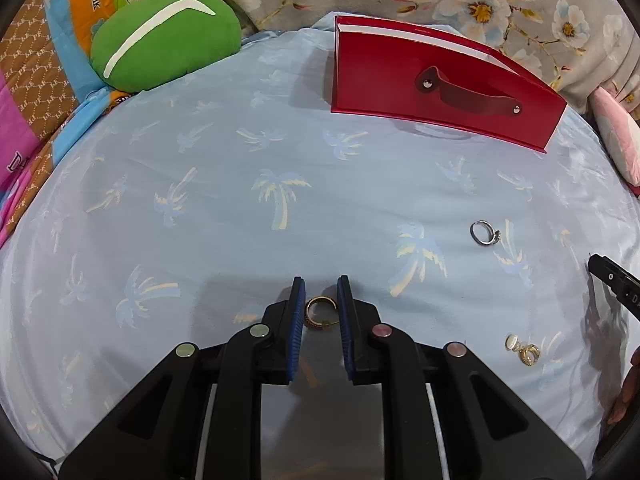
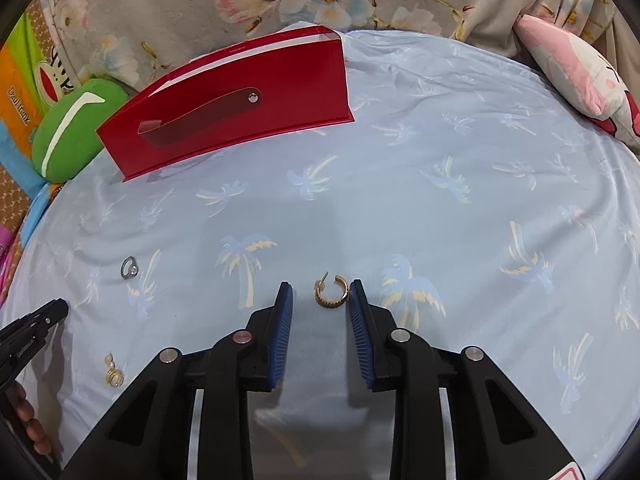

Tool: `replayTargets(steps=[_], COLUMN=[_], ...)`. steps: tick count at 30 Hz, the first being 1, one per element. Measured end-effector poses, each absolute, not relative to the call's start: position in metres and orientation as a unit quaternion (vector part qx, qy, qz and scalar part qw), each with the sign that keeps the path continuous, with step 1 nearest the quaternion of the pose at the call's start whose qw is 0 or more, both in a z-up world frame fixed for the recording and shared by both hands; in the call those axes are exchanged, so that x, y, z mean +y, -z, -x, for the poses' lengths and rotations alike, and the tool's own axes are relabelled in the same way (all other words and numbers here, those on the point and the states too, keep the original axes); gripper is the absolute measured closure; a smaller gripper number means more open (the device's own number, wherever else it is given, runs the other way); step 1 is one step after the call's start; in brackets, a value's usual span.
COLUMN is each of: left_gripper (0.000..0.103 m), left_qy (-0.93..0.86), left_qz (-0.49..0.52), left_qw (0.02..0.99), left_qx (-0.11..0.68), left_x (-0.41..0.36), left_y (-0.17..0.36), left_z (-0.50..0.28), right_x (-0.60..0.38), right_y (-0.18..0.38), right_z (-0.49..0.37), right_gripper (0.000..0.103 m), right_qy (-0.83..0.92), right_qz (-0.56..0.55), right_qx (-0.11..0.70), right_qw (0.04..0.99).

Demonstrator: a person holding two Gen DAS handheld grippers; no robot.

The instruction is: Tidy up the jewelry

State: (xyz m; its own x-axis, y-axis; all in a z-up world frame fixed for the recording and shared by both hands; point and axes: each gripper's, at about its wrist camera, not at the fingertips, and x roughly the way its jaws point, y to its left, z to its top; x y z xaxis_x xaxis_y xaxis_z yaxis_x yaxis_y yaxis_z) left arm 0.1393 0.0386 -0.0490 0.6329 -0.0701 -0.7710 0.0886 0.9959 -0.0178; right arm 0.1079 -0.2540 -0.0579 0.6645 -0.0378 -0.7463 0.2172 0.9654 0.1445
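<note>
1. Between the blue ribbed pads of the left gripper (image 1: 321, 300) lies a gold hoop earring (image 1: 317, 314) on the bed sheet (image 1: 224, 216). The jaws stand narrowly apart with the hoop in the gap; its post seems to reach the right-hand pad, but I cannot tell whether either pad presses yet. They straddle the hoop so that a small closing would pinch it across its width.
2. The right gripper (image 2: 320, 300) hangs over a second gold hoop (image 2: 330, 291), jaws partly apart. The hoop lies near the right-hand pad, seemingly just short of it and well clear of the other, so it is bracketed, not held.
3. Both hoops are open C-shapes with a beaded or ribbed outer face and a thin post. Small and flat on soft cloth, they likely need the pad tips low to catch them.
4. Further out on the sheet lie a silver ring (image 1: 485, 233) with a small setting, and a pale drop earring (image 1: 523, 350) with gold loops, both untouched.
5. At the far side stands a red case (image 1: 432, 88) with a dark strap handle, upright, probably where the pieces go.
</note>
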Motion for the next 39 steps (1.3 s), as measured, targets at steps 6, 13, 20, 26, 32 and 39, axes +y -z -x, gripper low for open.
replayTargets(steps=[6, 13, 20, 26, 32, 39], left_gripper=[0.087, 0.088, 0.088, 0.088, 0.088, 0.087], left_qy=[0.049, 0.058, 0.071, 0.076, 0.079, 0.076], left_qz=[-0.004, 0.002, 0.007, 0.003, -0.006, -0.039], left_qw=[0.902, 0.901, 0.906, 0.913, 0.925, 0.943], left_qx=[0.429, 0.430, 0.417, 0.401, 0.370, 0.322], left_x=[0.039, 0.040, 0.037, 0.030, 0.022, 0.006], left_y=[0.048, 0.045, 0.028, 0.009, -0.021, -0.065], left_z=[-0.140, -0.138, -0.133, -0.136, -0.146, -0.177], right_x=[-0.254, -0.257, -0.251, -0.241, -0.235, -0.244], right_y=[0.058, 0.052, 0.033, 0.003, -0.034, -0.077], right_z=[-0.113, -0.106, -0.091, -0.083, -0.093, -0.132], right_gripper=[0.086, 0.087, 0.087, 0.087, 0.087, 0.087], right_qy=[0.079, 0.072, 0.054, 0.031, 0.012, -0.013], right_qz=[-0.104, -0.117, -0.121, -0.115, -0.093, -0.089], right_qx=[0.406, 0.393, 0.370, 0.336, 0.300, 0.262], right_qw=[0.905, 0.909, 0.920, 0.934, 0.949, 0.961])
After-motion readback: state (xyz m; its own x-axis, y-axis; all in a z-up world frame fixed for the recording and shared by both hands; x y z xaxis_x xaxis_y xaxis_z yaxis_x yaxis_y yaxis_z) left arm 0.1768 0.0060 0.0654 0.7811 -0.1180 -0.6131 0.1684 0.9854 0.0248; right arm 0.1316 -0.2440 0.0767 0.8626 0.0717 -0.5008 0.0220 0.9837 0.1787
